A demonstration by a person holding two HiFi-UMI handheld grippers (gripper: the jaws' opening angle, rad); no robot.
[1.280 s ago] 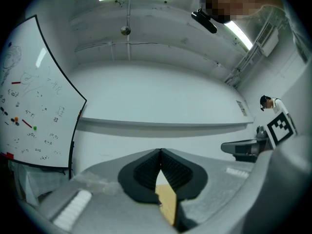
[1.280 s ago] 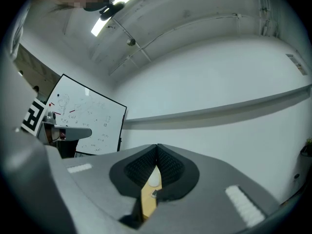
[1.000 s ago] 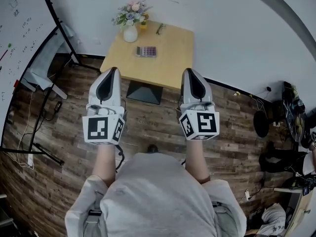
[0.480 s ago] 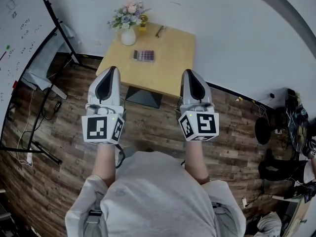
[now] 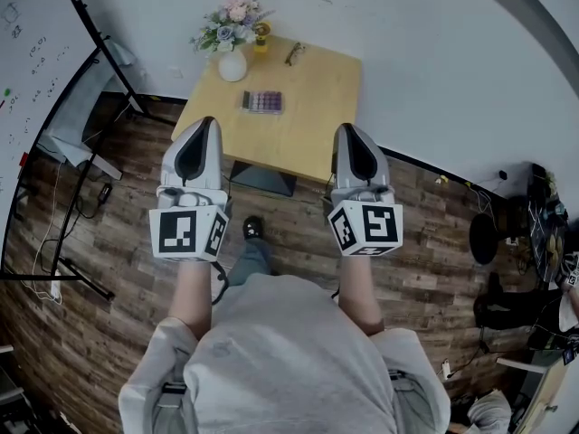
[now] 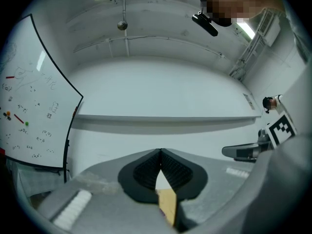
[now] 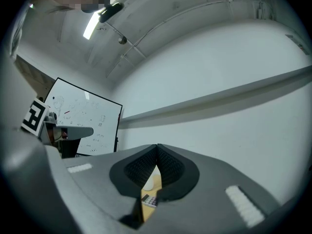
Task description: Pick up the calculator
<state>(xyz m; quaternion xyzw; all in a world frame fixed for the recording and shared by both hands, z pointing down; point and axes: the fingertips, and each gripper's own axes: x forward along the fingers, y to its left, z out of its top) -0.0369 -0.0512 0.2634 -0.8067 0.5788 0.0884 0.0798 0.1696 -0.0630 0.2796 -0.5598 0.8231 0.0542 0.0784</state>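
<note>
One calculator [image 5: 262, 102] lies flat on the single square wooden table [image 5: 317, 98], in the far left part of its top, just on the near side of a white vase [image 5: 232, 65] of pink and pale flowers. In the head view its long axis runs left to right, roughly along the table's near edge; which end carries the display cannot be told at this size. One pair of glasses [image 5: 294, 54] and one small yellow object [image 5: 261, 34] sit near the table's far edge, well apart from the calculator. Two grippers are held side by side short of the table's near edge, both pointing toward it. The left gripper [image 5: 204, 127] has its jaws pressed together at the tips with nothing between them. The right gripper [image 5: 349, 130] is likewise closed and empty. In the right gripper view the calculator shows through the gap below the closed pads, beside the vase. Neither gripper touches the calculator or the table. One whiteboard [image 5: 27, 70] stands at the left.
</note>
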